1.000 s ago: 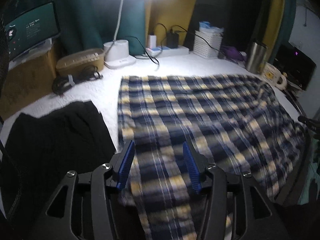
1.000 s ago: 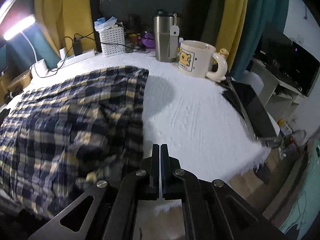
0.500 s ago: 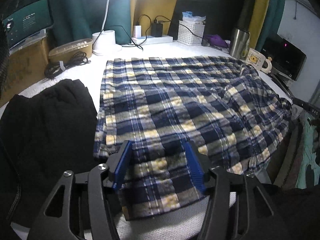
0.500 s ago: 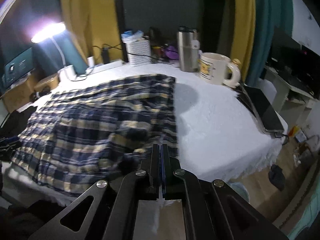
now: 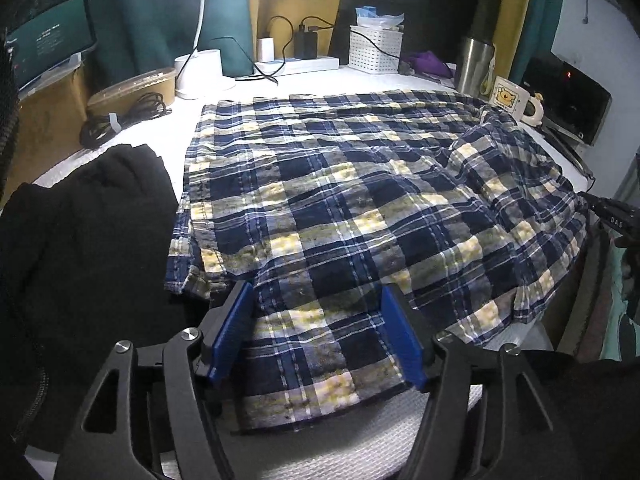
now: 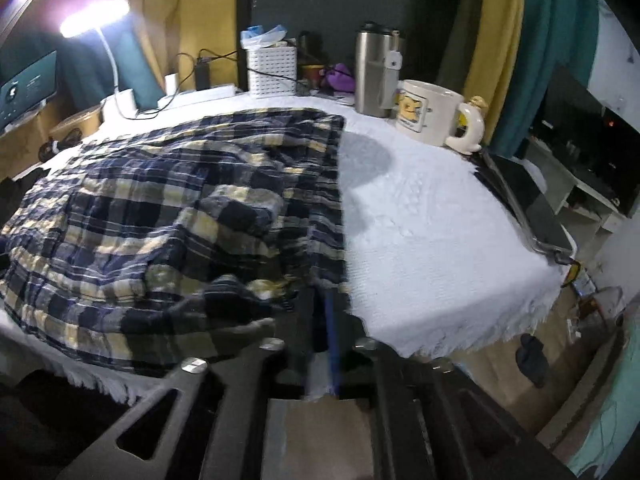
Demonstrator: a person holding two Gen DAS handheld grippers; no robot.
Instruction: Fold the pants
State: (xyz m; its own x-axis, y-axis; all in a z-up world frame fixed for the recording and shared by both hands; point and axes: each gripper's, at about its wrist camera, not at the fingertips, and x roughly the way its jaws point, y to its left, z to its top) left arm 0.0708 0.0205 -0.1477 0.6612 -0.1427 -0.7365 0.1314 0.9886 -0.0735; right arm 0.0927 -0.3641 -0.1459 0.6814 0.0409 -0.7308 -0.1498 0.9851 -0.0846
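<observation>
White textured table cover [image 6: 420,240]; steel tumbler [image 6: 374,74] and cream bear mug [image 6: 428,112] side by side at upper centre of the right wrist view, white slatted basket [image 6: 272,70] to their left. Lit desk lamp [image 6: 94,20] at upper left, white power strip [image 5: 298,66] at the back. Black garment [image 5: 80,248] at left of the left wrist view, coiled black cable [image 5: 120,120] above it beside a tan lidded container [image 5: 134,88].
</observation>
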